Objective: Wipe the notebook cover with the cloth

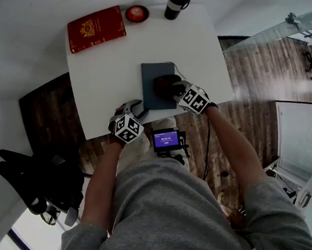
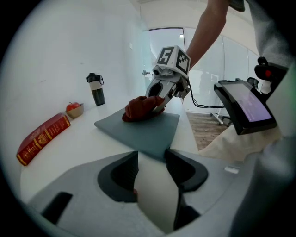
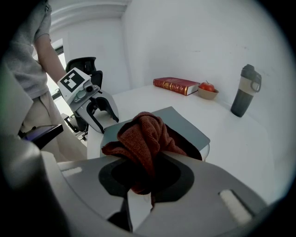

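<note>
Right gripper [image 3: 149,172] clamps one red cloth [image 3: 143,134] onto one grey notebook [image 3: 187,124]; left gripper [image 2: 151,156], jaws apart, waits beside.

No words or numbers could be read. The red book [image 1: 96,28] carried a gold emblem on its cover and gilt marks on its spine, too small to make out. The small screen [image 1: 166,139] showed only blurred pale lines. The cubes on the left hand-held gripper [image 3: 102,115] and the right hand-held gripper [image 2: 159,104] bore black-and-white square markers.
</note>
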Demonstrator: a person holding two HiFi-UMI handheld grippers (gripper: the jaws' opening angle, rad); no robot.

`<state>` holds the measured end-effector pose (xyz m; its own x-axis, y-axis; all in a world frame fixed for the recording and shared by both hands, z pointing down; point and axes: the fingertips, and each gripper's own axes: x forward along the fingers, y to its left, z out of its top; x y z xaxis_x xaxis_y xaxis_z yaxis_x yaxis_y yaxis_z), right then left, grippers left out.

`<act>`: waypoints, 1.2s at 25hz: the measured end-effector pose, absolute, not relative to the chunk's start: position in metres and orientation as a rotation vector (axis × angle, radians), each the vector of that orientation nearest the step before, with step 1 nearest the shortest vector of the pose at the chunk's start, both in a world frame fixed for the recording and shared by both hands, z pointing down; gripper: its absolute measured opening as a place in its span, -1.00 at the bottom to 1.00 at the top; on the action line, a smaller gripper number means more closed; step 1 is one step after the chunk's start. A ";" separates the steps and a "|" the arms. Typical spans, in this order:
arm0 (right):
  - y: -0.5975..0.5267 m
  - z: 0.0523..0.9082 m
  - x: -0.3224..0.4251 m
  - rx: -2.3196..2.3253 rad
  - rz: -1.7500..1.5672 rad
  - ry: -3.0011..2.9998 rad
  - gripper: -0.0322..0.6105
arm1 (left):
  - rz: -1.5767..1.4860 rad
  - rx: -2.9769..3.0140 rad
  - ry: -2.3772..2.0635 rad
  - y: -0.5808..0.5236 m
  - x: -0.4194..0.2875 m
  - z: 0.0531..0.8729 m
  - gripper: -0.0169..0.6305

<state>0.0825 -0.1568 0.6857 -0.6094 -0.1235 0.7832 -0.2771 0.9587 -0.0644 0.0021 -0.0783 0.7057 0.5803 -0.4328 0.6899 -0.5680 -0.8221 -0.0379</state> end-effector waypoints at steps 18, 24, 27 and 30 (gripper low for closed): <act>-0.106 0.685 0.080 0.249 0.295 -2.255 -0.63 | 1.071 2.603 -0.829 -0.079 0.001 0.707 -0.32; -0.092 0.687 0.080 0.248 0.296 -2.264 -0.63 | 1.073 2.599 -0.830 -0.079 0.001 0.708 -0.32; -0.085 0.683 0.080 0.248 0.315 -2.267 -0.63 | 1.072 2.594 -0.826 -0.080 0.001 0.707 -0.32; -0.080 0.683 0.080 0.244 0.328 -2.269 -0.63 | 1.074 2.589 -0.822 -0.080 0.001 0.707 -0.32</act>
<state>0.0795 -0.0797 0.6834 -0.6517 -0.0682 0.7554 -0.2796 0.9474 -0.1556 0.0010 -0.0795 0.7066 0.5764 -0.4125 0.7054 -0.5736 -0.8191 -0.0102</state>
